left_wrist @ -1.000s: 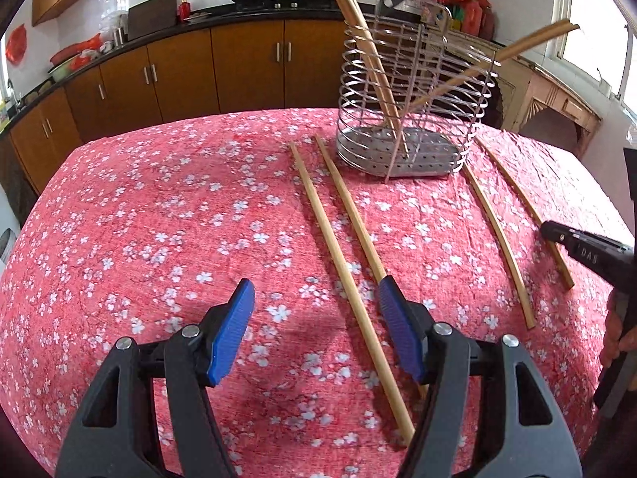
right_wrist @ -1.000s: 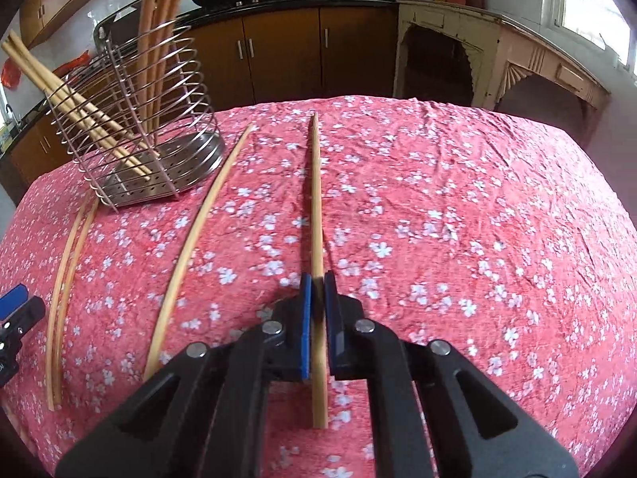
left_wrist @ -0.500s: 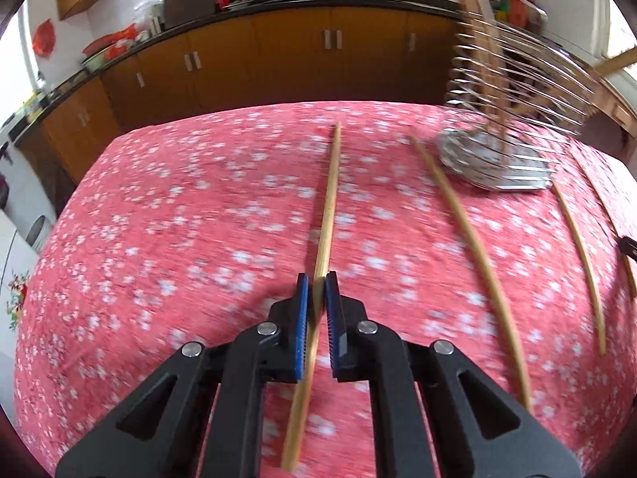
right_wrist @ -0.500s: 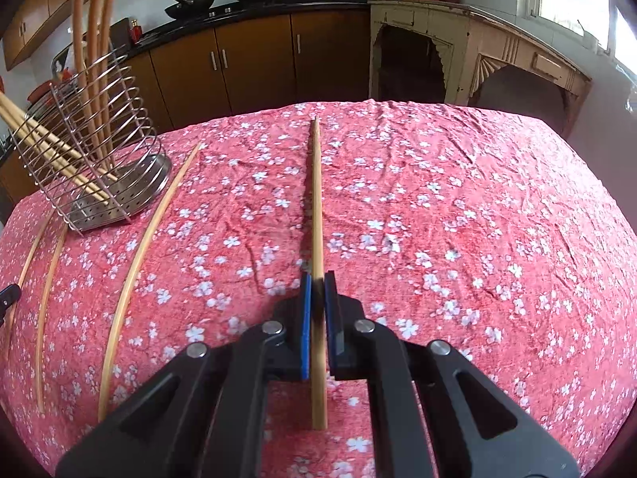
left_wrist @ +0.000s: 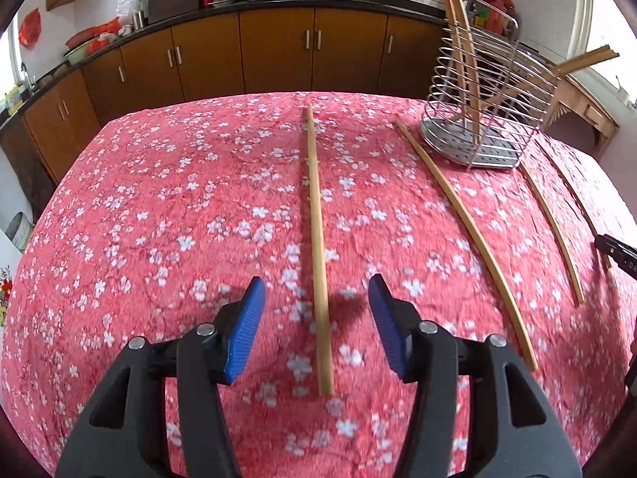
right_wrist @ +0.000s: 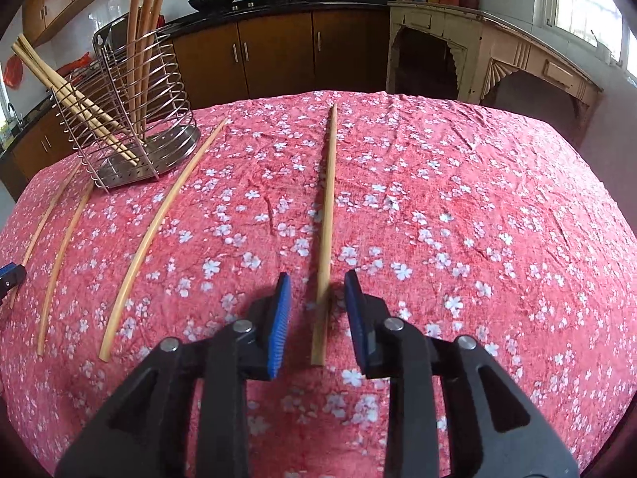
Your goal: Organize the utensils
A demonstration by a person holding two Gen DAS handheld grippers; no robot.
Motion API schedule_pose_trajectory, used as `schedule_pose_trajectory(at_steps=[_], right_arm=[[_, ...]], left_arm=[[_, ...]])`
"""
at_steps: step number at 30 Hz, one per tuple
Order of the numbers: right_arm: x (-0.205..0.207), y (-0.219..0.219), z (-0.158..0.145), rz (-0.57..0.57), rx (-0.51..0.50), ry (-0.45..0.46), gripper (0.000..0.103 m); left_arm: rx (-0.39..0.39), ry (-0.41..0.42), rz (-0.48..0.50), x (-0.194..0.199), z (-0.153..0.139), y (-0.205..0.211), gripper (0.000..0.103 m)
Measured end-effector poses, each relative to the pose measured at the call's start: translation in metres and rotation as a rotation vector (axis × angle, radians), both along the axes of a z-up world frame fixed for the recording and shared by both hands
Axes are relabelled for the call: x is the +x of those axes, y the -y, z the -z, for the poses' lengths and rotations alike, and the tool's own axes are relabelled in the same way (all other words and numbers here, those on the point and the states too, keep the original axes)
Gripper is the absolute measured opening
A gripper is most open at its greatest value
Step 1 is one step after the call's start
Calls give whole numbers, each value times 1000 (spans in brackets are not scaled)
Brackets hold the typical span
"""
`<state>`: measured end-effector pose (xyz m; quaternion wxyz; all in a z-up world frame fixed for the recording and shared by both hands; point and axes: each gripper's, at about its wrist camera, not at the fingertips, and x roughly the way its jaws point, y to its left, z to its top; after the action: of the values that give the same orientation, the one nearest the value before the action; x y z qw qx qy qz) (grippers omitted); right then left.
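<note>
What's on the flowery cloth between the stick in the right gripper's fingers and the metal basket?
In the right wrist view, one loose curved chopstick lies between that stick and the metal basket; otherwise bare cloth.

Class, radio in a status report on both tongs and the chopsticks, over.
Left tongs and right tongs opening, each straddling a loose chopstick. Others lie on the cloth; several stand in the wire holder. Path clear.

Chopsticks (left_wrist: 316,215): pale wood, smooth, matt. Holder (right_wrist: 131,119): bright steel wire, glossy, perforated metal base. Tablecloth (left_wrist: 159,207): red floral cloth, creased, matt. Gripper pads (right_wrist: 280,324): blue ribbed rubber-like; arms black matt plastic.
</note>
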<state>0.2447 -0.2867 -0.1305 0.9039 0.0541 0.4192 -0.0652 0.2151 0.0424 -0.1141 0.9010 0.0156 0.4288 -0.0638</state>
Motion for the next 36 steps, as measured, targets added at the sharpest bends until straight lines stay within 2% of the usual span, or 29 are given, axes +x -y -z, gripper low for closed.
schedule_pose_trajectory(at_steps=[7,12,18,25,28,29,30,31,34,36], right_arm=[[-2,1,0,4,7,1,29],[-2,2,0,3,6,1,29],[-2,2,0,3,6,-6,29],[-10,-1,0,2,2,-13,26],[-15,0,0,9,11,-11,22],[-17,1,0,13,12,-10,20],[-18,1,0,14,13,-10,11],[-19,0,-1,11,18,-9,8],[-21,1,-1,14,22,-6,7],[-21,2,-1,19,30,-3,7]], left_arm=[[7,-1,-28,-7,2,-7,55],[36,-9,-13,-3,1,4,64],[29,-10,-16,-3,0,4,64],[56,-13,-11,-8,1,9,64],[47,-9,-24,-13,0,8,54],[46,-6,-30,-15,-1,8,47],[44,-4,-37,-16,-1,7,39],[43,-2,-42,-17,-2,6,36],[38,0,-44,-18,-3,5,14],[35,-1,-41,-19,-3,4,7]])
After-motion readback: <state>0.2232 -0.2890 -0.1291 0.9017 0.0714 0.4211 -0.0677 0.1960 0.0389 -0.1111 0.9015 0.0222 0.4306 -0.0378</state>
